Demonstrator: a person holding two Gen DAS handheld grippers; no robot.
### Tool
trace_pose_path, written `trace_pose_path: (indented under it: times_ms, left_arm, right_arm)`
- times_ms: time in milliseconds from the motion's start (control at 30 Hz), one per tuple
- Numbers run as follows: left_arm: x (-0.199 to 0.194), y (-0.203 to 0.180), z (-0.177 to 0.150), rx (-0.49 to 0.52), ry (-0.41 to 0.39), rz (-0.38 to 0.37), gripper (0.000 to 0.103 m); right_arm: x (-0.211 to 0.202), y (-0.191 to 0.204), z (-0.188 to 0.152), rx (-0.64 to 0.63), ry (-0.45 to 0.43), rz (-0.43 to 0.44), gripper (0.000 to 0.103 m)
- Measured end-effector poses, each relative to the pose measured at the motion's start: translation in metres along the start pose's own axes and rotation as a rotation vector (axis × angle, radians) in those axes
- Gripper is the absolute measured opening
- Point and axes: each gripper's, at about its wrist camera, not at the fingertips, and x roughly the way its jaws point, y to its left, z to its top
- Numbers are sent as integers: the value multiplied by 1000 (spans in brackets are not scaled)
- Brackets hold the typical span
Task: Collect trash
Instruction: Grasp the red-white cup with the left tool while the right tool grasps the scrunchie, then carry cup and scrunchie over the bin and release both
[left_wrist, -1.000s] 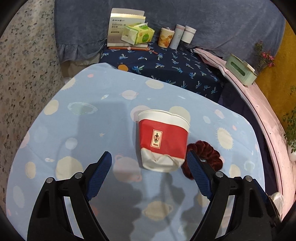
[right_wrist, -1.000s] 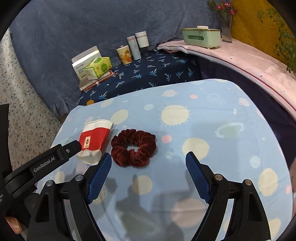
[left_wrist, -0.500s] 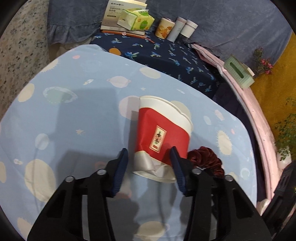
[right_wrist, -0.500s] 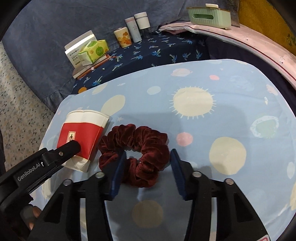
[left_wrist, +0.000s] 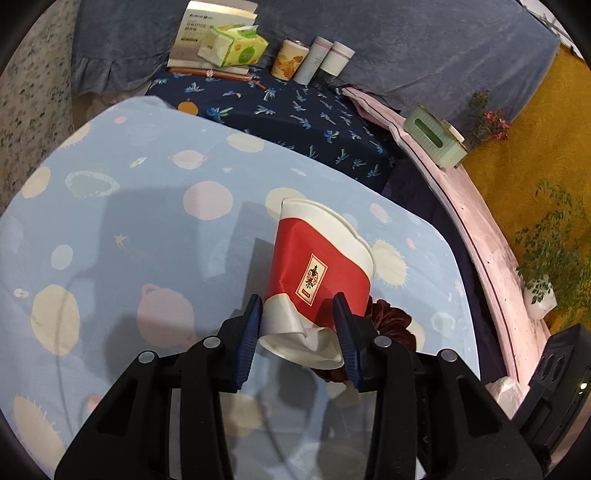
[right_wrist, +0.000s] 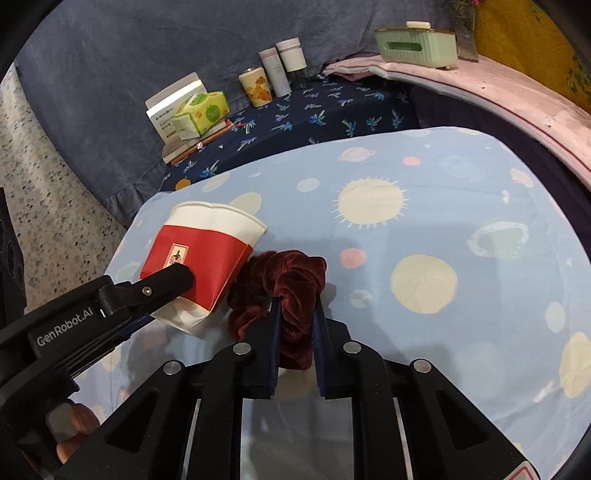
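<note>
Left claw (left_wrist: 299, 332) gripping crushed base of red paper cup (left_wrist: 317, 266), right claw (right_wrist: 295, 332) closing on maroon scrunchie (right_wrist: 284, 280) just beside it

The pale blue table (right_wrist: 461, 206) lay bare across its right and far parts, leaving open passage. At its left edge, a crushed paper cup (right_wrist: 207, 258) and a dark red scrunchie (right_wrist: 291, 273) touched, blocking that corner.

Planet-print blue tablecloth (right_wrist: 424, 236) bears a crushed paper cup (right_wrist: 207, 254) and scrunchie (right_wrist: 288, 273)
</note>
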Motion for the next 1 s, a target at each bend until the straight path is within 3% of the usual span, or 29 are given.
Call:
trace_pose_path:
  times_ms: [500,1000]
  left_arm:
    - [-86,-97,-34,137,-92,-50,38]
    - [-141,-210,-105,310,-116,-126,38]
  right_arm:
    - [-138,-44,-3,50,-196,-13,14]
    - [-271,-116,-31,117,-378,-64,14]
